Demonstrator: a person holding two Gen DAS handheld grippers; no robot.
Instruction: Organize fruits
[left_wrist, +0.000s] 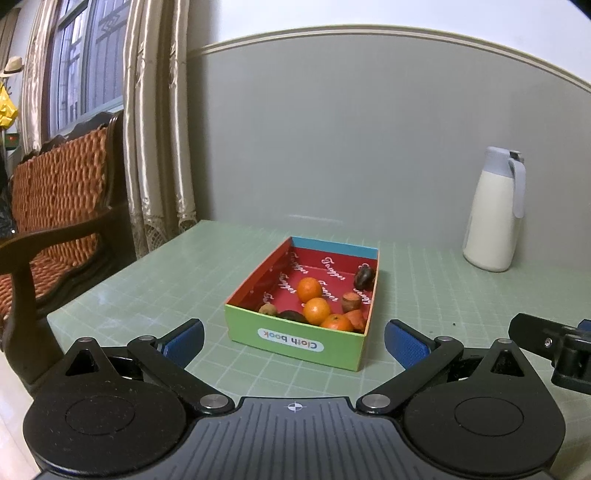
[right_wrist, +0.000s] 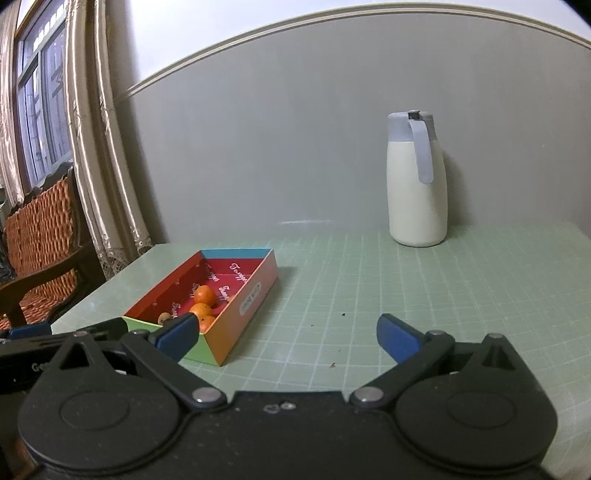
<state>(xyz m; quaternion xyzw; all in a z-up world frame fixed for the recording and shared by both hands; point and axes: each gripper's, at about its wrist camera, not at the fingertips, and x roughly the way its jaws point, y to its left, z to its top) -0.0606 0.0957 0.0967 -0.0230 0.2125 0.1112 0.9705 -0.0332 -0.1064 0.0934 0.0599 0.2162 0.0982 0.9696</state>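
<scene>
Left wrist view: box of fruits sits just ahead of the spread, empty left hand-held gripper.

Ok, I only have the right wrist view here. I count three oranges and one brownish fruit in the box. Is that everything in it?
Observer: No. The left wrist view shows that the box also holds a dark fruit in its far right corner.
Operator: Anything else along that right wall? From my side the wall hides it.
Observer: Yes, a brown fruit lies beside the right wall, nearer than the dark one.
Operator: And the left gripper? I only catch its edge.
Observer: The left gripper is open, jaws wide apart with nothing between them.
</scene>
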